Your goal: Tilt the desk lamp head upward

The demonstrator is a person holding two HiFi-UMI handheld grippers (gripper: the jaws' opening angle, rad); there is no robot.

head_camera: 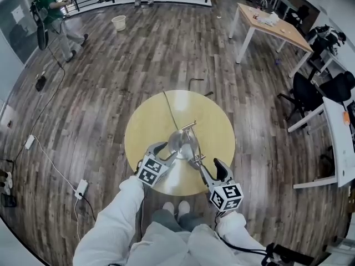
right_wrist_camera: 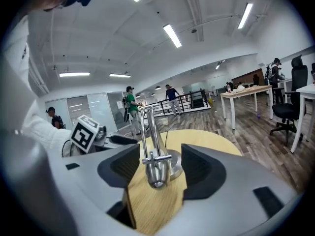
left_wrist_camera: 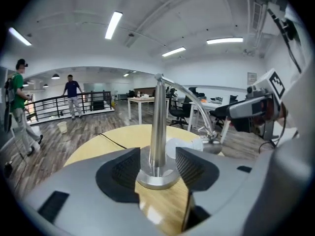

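Lamp (head_camera: 182, 143) stands by the surface's (head_camera: 145, 127) near edge. Left hand-held gripper (left_wrist_camera: 158, 167) is open round the pole (left_wrist_camera: 157, 122), right hand-held gripper (right_wrist_camera: 156, 165) open round the head (right_wrist_camera: 156, 177). Hold the pole still; lift the head slowly.

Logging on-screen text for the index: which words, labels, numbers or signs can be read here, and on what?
No readable words or numbers anywhere.
Black-and-white square markers on the cubes of the left gripper and right gripper: patterns, not text.
Small wall plaque: too small to read.
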